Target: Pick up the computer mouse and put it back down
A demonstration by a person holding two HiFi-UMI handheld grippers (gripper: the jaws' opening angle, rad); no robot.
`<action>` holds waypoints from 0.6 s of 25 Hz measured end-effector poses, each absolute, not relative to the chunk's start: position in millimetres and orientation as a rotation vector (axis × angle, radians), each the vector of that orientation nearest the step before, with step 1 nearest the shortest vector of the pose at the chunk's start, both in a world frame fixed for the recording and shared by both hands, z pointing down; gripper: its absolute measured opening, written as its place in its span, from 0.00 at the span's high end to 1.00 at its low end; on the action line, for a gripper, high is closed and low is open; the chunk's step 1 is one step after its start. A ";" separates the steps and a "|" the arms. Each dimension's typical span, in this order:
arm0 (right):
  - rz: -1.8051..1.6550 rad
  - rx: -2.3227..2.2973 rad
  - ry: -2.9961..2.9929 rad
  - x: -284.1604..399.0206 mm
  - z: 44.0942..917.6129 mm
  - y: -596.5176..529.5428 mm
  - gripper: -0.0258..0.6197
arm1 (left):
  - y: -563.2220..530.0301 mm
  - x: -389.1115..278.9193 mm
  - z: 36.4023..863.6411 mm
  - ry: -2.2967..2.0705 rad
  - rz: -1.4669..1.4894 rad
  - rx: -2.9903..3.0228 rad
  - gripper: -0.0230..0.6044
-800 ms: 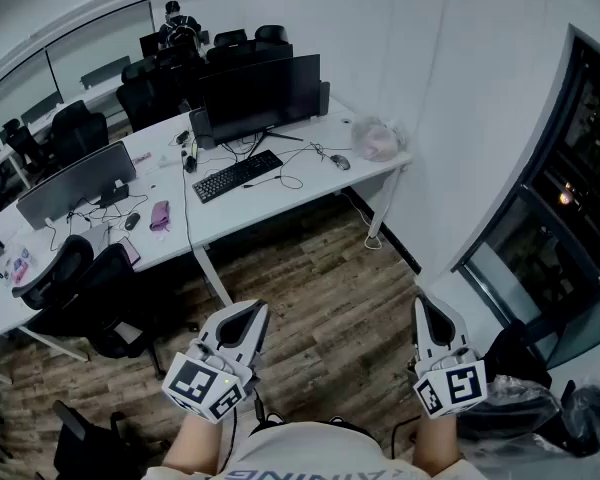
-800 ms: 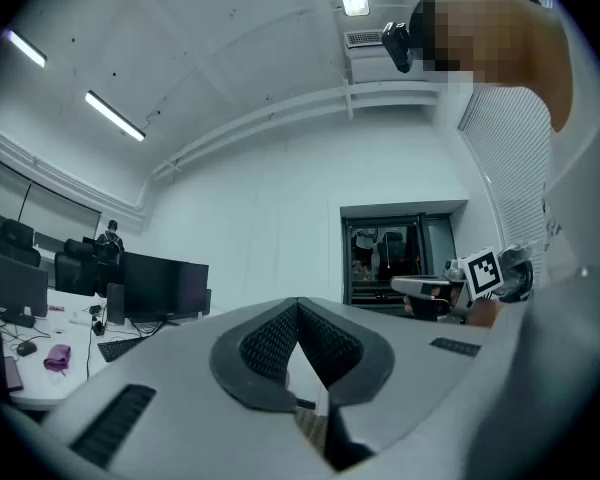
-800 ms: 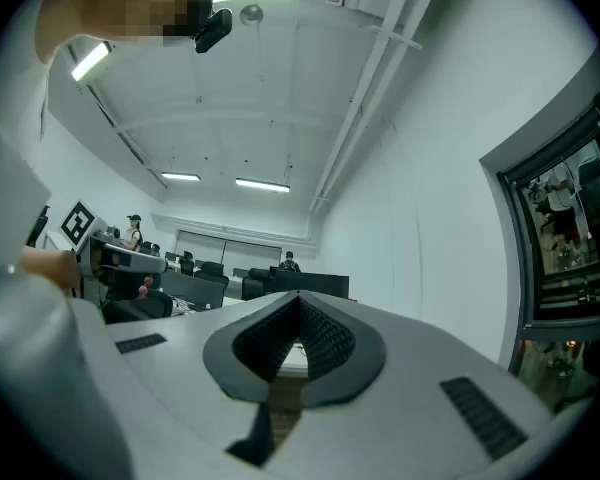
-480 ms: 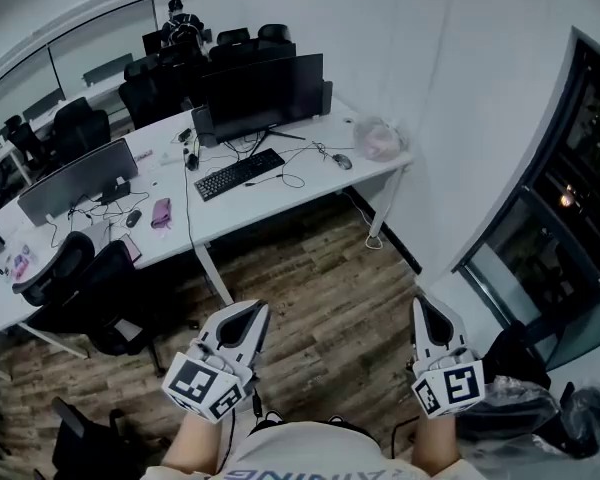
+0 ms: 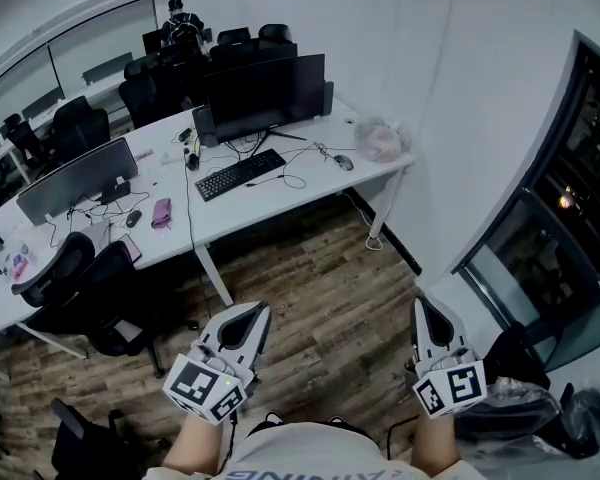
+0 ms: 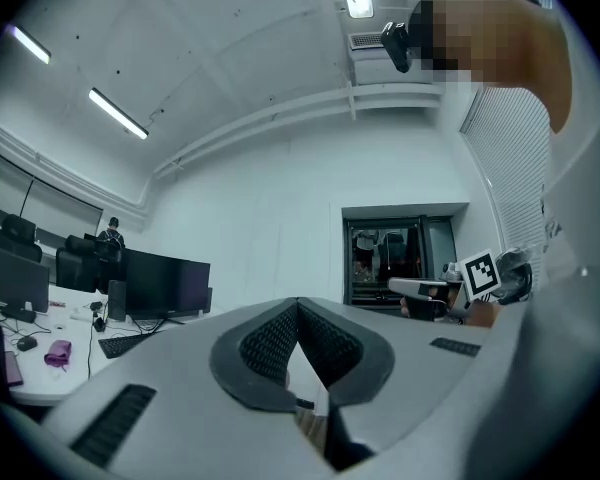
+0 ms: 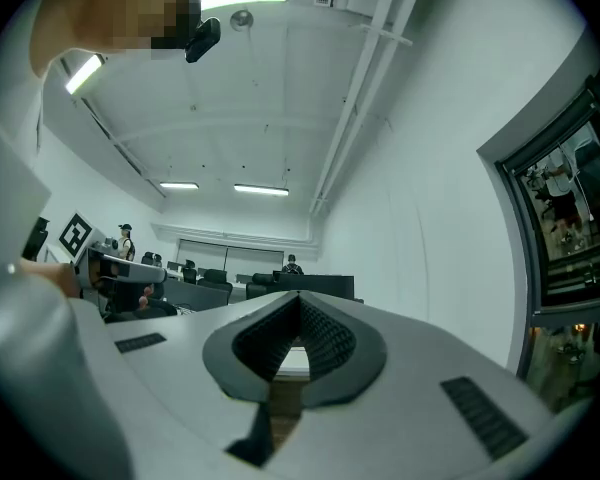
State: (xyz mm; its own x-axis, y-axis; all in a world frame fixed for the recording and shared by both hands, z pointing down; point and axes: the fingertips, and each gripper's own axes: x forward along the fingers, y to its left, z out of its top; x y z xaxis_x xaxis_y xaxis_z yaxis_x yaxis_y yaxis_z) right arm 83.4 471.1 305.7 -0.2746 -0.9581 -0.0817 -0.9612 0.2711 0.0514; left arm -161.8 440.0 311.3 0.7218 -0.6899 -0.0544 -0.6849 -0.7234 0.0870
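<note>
On far desk (image 5: 305, 190): computer mouse (image 5: 340, 162) | left tongs (image 5: 252, 311), right tongs (image 5: 421, 306) well short (both closed, empty)

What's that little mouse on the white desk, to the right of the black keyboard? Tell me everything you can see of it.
The small dark grey oval computer mouse lies flat on the white desk, to the right of the black keyboard and just left of a crumpled pinkish plastic bag. It looks like smooth plastic. A thin dark cable seems to trail from it across the desk. Nothing grips it; it rests on the desk alone. Its buttons are too small to make out.
</note>
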 end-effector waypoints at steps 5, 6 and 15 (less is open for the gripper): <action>0.129 -1.861 2.494 65.9 309.4 461.0 0.93 | 435.2 -178.5 315.8 -1.146 -0.124 2.843 0.96; 0.128 -1.858 2.500 59.9 311.2 457.7 0.93 | 433.4 -183.5 317.7 -1.145 -0.121 2.841 0.96; 0.085 -1.872 2.572 0.6 344.0 444.0 0.93 | 419.5 -233.7 345.1 -1.133 -0.098 2.819 0.96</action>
